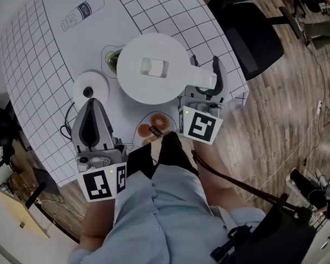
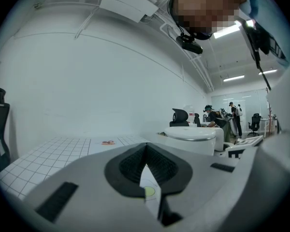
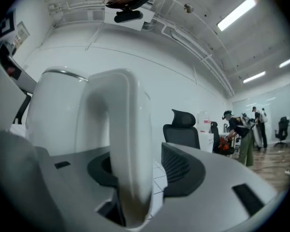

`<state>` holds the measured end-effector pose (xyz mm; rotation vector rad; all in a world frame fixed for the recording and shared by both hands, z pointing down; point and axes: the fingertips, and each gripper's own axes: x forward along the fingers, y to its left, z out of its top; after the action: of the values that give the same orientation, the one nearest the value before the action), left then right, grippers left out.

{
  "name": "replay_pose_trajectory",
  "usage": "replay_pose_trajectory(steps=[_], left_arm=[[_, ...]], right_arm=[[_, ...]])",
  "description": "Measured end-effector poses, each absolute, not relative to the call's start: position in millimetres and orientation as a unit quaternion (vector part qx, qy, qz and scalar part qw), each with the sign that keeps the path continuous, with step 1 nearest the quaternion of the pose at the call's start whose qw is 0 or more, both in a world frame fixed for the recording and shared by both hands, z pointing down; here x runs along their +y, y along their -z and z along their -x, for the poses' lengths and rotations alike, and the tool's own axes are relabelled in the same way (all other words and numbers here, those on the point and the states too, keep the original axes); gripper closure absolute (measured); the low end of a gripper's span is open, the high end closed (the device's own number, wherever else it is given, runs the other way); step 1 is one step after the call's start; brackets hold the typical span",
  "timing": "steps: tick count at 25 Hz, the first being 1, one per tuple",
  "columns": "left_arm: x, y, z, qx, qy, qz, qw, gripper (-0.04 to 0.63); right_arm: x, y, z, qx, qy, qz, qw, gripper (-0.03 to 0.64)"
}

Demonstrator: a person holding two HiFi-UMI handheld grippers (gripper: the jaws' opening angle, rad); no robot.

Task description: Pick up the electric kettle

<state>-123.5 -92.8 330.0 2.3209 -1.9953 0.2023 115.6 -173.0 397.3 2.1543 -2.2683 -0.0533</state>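
While gaping astride the handle [image 3: 121, 129] of the kettle [image 1: 137, 87], clamp right tongs [image 3: 135, 169] squarely, then lift level; keep shut, empty left tongs [image 2: 146, 166] clear.

In the right gripper view, I see the jaws of my right gripper [image 3: 144, 174] standing apart. The white handle [image 3: 122, 129] of the electric kettle [image 3: 53, 115] rises upright between them. It sits close against the jaw at the picture's left, and there is a clear gap between it and the other jaw. Through this gap a small part of the gridded surface [image 3: 157, 177] shows. Behind it stands a black office chair [image 3: 182, 128]. Farther right a person [image 3: 242, 137] stands on the wooden floor [image 3: 275, 166].
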Motion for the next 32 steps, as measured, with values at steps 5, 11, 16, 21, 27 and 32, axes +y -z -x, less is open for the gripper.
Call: replay_pose_trajectory(steps=[5,11,16,21,27,32], left_arm=[[-85.5,-329.5,123.2,-0.639,-0.068,-0.765,0.036,0.595],[-82.9,-331.4,127.2,-0.622,-0.066,-0.780,0.034,0.595],[-78.8,-324.5,135.8,-0.619,-0.067,-0.782,0.024,0.595],[-77.5,-314.8,128.1,-0.623,-0.048,-0.781,0.011,0.595],[-75.3,-286.2,113.5,-0.629,-0.019,-0.777,-0.002,0.595],[-78.8,-262.6,111.8,-0.640,0.001,-0.768,-0.022,0.595]], right_arm=[[-152.6,-420.1,-117.7,-0.715,0.004,-0.698,0.033,0.393],[-127.1,-430.7,-112.6,-0.718,-0.037,-0.695,0.029,0.388],[-95.9,-414.7,-102.3,-0.738,-0.060,-0.672,0.028,0.388],[-78.5,-375.2,-86.5,-0.771,-0.061,-0.634,-0.002,0.390],[-78.1,-312.6,-63.9,-0.815,-0.030,-0.577,-0.041,0.521],[-89.2,-271.2,-44.0,-0.839,0.007,-0.541,-0.059,0.604]])
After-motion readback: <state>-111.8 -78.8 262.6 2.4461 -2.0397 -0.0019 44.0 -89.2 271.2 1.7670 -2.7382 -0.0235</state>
